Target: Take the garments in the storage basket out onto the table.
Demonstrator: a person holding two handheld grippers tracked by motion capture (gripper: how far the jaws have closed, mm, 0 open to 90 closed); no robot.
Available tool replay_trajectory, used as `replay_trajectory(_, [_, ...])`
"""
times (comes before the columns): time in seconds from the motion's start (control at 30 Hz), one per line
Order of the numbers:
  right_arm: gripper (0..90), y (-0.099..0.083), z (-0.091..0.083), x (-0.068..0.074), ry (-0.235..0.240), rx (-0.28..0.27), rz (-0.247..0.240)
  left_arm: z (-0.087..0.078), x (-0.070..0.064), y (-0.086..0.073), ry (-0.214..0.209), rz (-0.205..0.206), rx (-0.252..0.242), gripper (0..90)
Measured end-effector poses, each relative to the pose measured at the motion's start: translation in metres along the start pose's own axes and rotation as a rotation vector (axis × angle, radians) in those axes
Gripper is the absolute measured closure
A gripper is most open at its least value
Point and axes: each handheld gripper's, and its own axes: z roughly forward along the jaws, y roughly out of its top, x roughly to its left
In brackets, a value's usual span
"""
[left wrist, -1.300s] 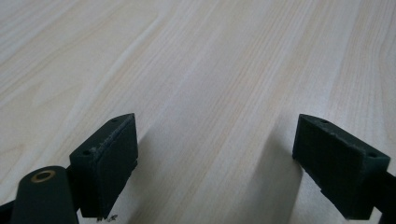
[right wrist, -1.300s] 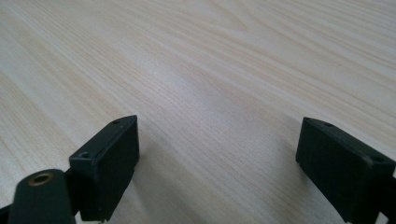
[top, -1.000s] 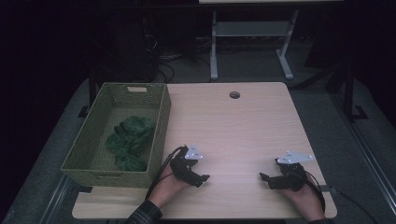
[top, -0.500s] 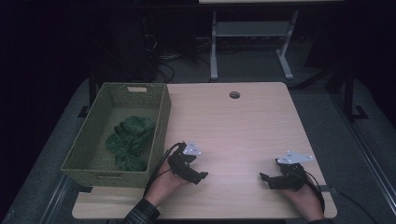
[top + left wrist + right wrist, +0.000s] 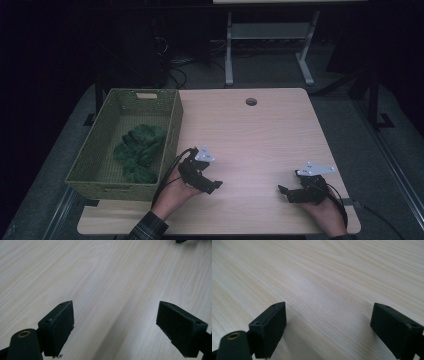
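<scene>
High view: the left gripper [image 5: 212,186] rests on the table [image 5: 260,130] beside the basket [image 5: 172,127], which holds a green cloth [image 5: 139,150]; the right gripper [image 5: 286,192] sits well apart. Gripper views: both spread wide, holding nothing, over bare wood.

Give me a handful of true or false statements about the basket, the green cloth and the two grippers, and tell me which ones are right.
1. The green cloth lies inside the woven basket. True.
2. The left gripper is clamped on the cloth. False: its jaws stand wide apart over bare wood, with nothing between them.
3. The basket sits at the left edge of the table. True.
4. The right gripper is shut. False: its jaws are spread open above the tabletop.
5. The right gripper is nearer to the basket than the left gripper. False: in the high view the left one is beside the basket's near right corner, and the right one is towards the table's right edge.
</scene>
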Motion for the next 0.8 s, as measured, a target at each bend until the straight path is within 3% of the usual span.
replay_trajectory(0.8, [12.9, 0.000, 0.000, 0.000, -0.001, 0.000, -0.005, -0.024, 0.007, 0.024, -0.024, 0.018, -0.013, 14.3])
